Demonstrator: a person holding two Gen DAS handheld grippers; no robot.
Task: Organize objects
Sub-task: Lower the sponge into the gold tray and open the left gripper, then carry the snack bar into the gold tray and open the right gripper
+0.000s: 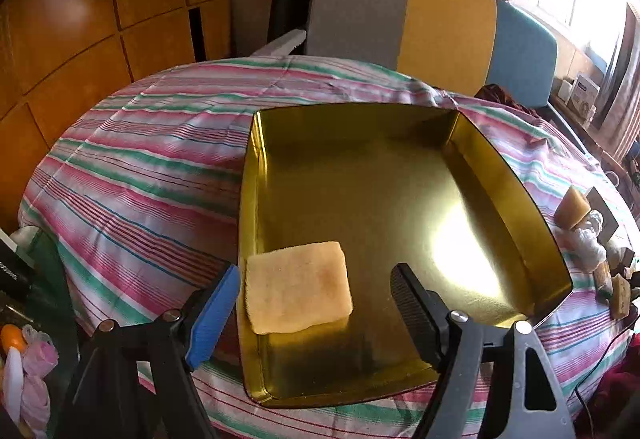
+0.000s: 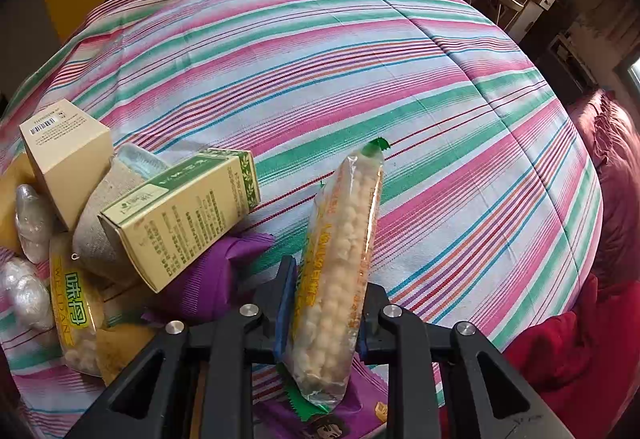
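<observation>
Left wrist view is showing the left gripper (image 1: 316, 303) standing wide open over the near left corner of the gold tray (image 1: 500, 175), where the yellow sponge (image 1: 298, 287) is lying flat between the fingers, touched by neither. That placement looks finished. Right wrist view is showing the right gripper (image 2: 324, 303) pointing steeply down, its jaws clamping a clear packet of puffed snacks (image 2: 340, 259) upright above the striped tablecloth (image 2: 360, 71), beside the pile of boxes (image 2: 180, 215). Next, I judge, the packet is needing carrying across to the tray's bare floor.
</observation>
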